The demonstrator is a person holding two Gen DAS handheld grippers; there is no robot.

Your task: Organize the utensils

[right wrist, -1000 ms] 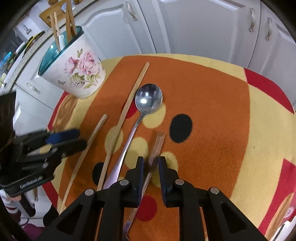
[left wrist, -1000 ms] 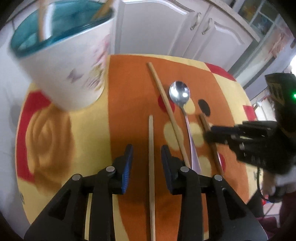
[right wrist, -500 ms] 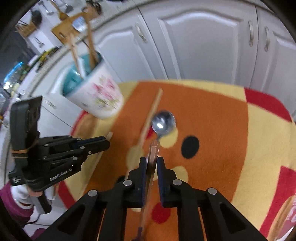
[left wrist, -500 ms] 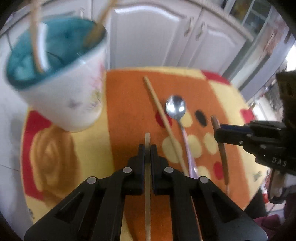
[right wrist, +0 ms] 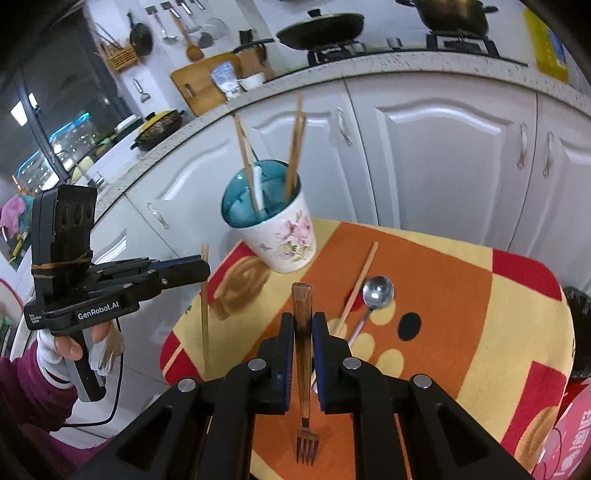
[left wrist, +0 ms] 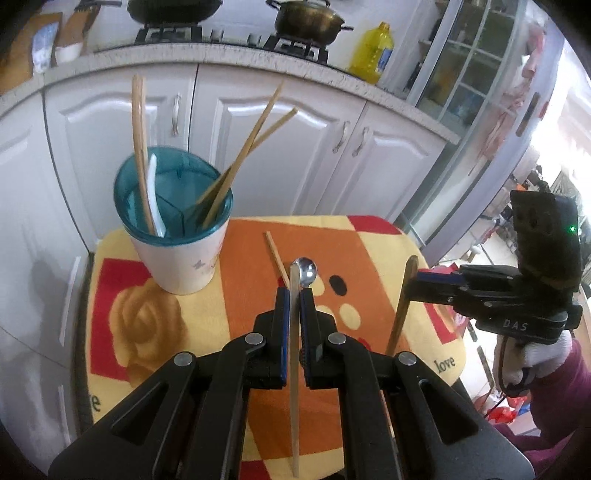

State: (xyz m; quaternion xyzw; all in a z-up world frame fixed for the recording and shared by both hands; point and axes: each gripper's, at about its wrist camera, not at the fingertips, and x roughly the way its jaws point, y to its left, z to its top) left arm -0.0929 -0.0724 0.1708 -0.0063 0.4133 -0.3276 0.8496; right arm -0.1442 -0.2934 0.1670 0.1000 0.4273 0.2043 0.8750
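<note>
My left gripper (left wrist: 291, 295) is shut on a light wooden chopstick (left wrist: 293, 332) and holds it lifted above the mat. My right gripper (right wrist: 303, 321) is shut on a brown wooden fork (right wrist: 303, 369), tines hanging toward me, also lifted. A floral white cup with a teal inside (left wrist: 177, 240) stands at the mat's back left and holds several chopsticks and a white spoon. One chopstick (right wrist: 360, 282) and a metal spoon (right wrist: 375, 291) lie on the mat. In the left wrist view the right gripper (left wrist: 413, 288) holds the fork upright; in the right wrist view the left gripper (right wrist: 207, 269) holds its chopstick upright.
The orange, yellow and red mat (left wrist: 369, 240) covers a small table. White cabinet doors (right wrist: 436, 155) stand right behind it, under a counter with pots (left wrist: 310, 22) and a yellow bottle (left wrist: 371, 51). A glass door is at the right.
Both grippers closed on their utensils and lifted them off the mat, pulling up and back. The cup, loose chopstick and spoon stayed put.
</note>
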